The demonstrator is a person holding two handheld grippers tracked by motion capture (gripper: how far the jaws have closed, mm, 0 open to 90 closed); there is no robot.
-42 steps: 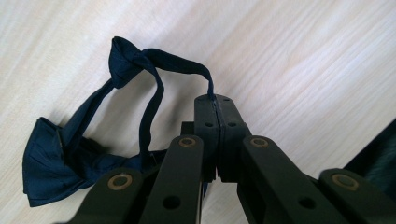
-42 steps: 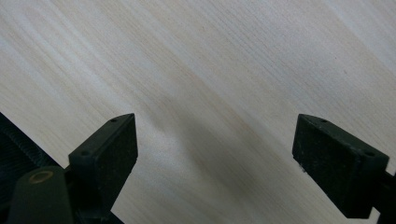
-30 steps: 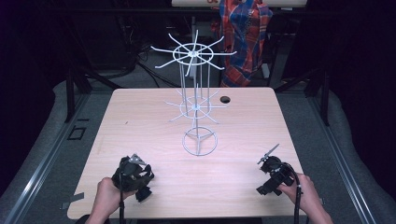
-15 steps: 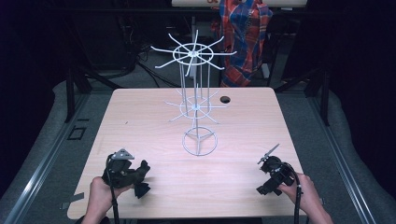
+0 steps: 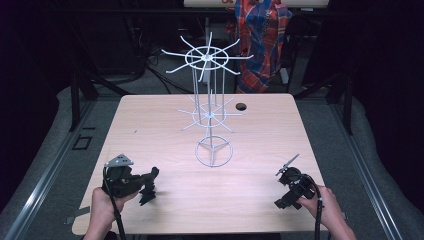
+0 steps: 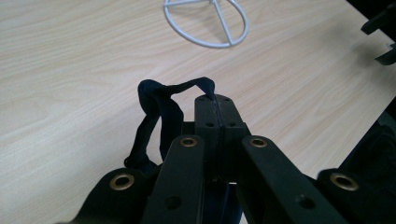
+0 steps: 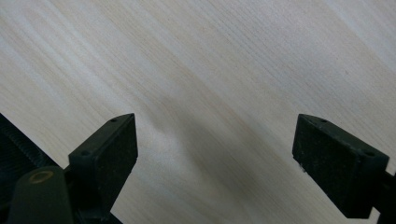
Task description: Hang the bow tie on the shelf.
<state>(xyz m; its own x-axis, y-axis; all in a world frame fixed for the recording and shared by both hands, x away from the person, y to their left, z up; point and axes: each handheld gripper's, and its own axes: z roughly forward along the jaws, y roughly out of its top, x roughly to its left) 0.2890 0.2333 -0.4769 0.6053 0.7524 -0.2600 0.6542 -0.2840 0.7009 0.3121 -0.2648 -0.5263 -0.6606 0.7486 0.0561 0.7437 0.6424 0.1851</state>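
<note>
Dark strap (image 6: pixel 161 109) pinched in my left tongs (image 6: pixel 215 100); rack (image 5: pixel 209 107) lies ahead-right. Right tongs (image 7: pixel 215 154) wide, empty.

No legible text, label, brand, number or sign is showing in any of the three views.
</note>
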